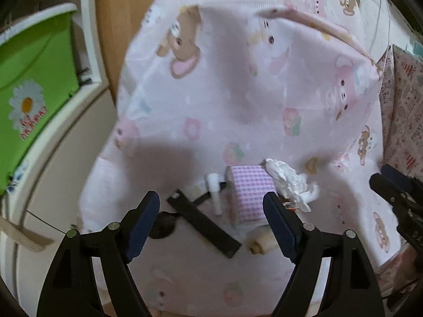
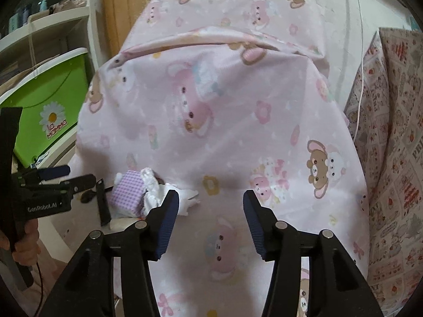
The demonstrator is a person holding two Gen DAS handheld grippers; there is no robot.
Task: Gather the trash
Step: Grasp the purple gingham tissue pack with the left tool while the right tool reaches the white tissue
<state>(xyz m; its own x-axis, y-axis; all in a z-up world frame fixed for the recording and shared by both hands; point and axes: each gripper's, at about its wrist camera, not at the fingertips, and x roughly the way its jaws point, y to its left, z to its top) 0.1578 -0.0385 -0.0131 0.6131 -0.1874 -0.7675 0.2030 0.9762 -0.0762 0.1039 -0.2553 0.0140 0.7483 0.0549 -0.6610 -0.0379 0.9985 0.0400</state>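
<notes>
Far left: green bin (image 1: 31,79) with a white rim and a daisy print, standing beside white shelving (image 2: 53,26). To its right, a bed covered by a pink sheet (image 1: 224,100) printed with bears and flowers; a fold of the sheet runs across its upper part. Left gripper (image 1: 211,222): released, jaws wide apart, nothing between the pads, hovering over a small cluster of items at the near left edge of the bed. Cluster, left to right: a dark round item (image 1: 164,227), partly hidden behind the left finger; a flat black strip (image 1: 206,224) lying diagonally; a small white plastic piece (image 1: 214,187) just beyond it; a pink gingham-wrapped packet (image 1: 249,192); and a crumpled white tissue (image 1: 290,185) touching the packet's right side. A pale rolled item (image 1: 260,243) lies just below the packet. Right gripper (image 2: 210,222): also released, jaws apart and empty, over bare sheet just right of the tissue. Far right: a patterned cushion or cloth (image 2: 391,145) with red print, against the bed's edge.
</notes>
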